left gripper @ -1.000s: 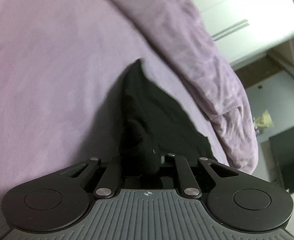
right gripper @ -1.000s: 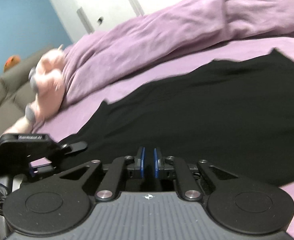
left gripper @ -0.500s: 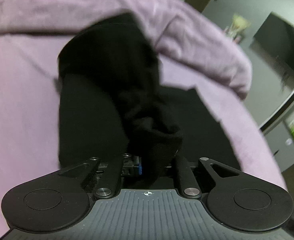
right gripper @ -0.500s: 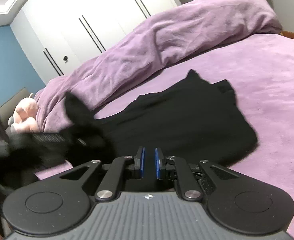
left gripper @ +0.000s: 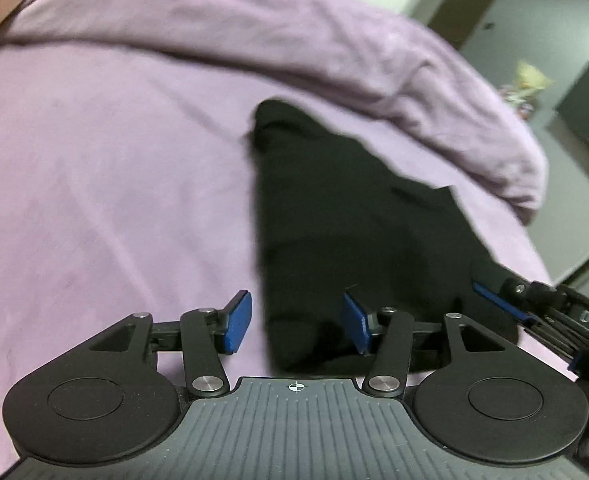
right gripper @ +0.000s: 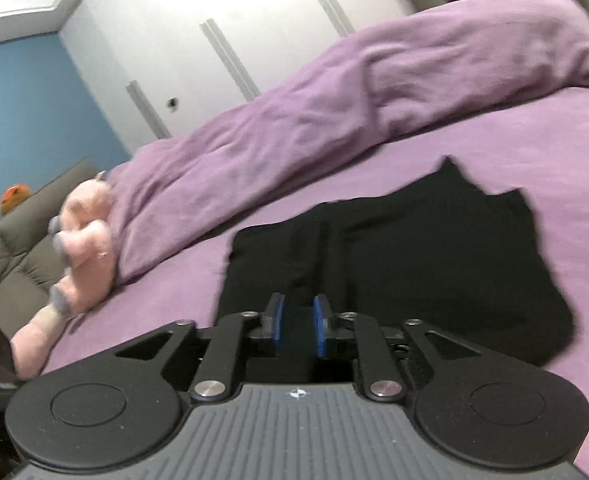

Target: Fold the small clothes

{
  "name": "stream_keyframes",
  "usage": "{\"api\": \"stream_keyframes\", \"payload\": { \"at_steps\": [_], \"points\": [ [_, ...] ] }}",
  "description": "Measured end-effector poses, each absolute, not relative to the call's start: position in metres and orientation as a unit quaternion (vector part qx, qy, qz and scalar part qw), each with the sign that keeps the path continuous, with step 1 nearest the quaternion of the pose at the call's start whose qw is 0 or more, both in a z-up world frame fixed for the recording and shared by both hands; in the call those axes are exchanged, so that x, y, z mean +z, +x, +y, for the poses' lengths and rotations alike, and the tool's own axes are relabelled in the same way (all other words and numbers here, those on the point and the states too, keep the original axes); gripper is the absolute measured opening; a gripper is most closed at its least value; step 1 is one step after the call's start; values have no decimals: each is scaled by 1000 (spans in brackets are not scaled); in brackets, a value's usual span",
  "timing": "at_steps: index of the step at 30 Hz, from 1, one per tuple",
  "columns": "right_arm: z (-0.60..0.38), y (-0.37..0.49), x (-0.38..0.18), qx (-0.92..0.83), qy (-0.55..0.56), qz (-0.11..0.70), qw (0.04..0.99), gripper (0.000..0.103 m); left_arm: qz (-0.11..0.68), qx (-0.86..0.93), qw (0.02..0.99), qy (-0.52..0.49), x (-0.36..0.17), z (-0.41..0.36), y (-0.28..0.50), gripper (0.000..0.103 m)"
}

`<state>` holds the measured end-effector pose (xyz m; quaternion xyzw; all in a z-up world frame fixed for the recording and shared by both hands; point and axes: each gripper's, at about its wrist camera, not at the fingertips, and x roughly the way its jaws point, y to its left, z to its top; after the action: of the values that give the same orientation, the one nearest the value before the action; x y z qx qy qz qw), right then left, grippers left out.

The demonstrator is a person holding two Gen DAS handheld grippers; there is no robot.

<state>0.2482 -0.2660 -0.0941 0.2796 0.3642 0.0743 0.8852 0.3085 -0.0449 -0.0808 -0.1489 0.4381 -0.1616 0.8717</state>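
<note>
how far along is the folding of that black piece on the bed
Done: the black garment lies doubled over on the purple sheet, one layer on top of another. In hand: nothing; the left gripper and the right gripper have both just been opening, and neither presses on cloth. Left: the edges look uneven, so probably another fold or some smoothing.

Dim indoor light leaves both fisheye views soft and motion-smeared, with glare washing out the white wardrobe doors [right gripper: 222,40] toward twelve o'clock in the right view, the black garment [left gripper: 354,216] reduced to a featureless mass, and lines bowing at the rims.
</note>
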Motion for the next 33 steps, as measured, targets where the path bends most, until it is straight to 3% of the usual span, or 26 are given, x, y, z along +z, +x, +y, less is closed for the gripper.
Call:
{"api": "stream_keyframes", "payload": {
  "at_steps": [4, 7, 9, 11, 19, 22, 26, 29, 33],
  "points": [
    [-251, 269, -141, 73, 247, 486, 835, 24, 449, -141, 871, -142, -93, -43, 310, 57],
    [-263, 263, -136, 91, 267, 475, 834, 24, 440, -146, 877, -128, -94, -44, 305, 61],
    [-277, 255, -124, 93, 289, 437, 846, 30, 438, -148, 879, -118, -94, -46, 304, 62],
    [-290, 251, -120, 74, 295, 426, 852, 52, 436, -144, 881, -119, -94, -46, 303, 64],
    [-308, 254, -146, 66, 377, 445, 810, 52, 434, -141, 884, -100, -95, -53, 300, 67],
    [-302, 261, -150, 66, 385, 451, 803, 43, 435, -142, 883, -101, -95, -52, 300, 68],
    [-294, 270, -154, 52, 364, 468, 804, 10, 431, -144, 884, -103, -95, -50, 298, 68],
    [-290, 275, -145, 52, 346, 471, 810, 7, 423, -149, 888, -103, -91, -50, 290, 69],
    [-322, 260, -154, 100, 550, 407, 723, 6, 416, -173, 888, -92, -89, -55, 281, 74]
  ]
}}
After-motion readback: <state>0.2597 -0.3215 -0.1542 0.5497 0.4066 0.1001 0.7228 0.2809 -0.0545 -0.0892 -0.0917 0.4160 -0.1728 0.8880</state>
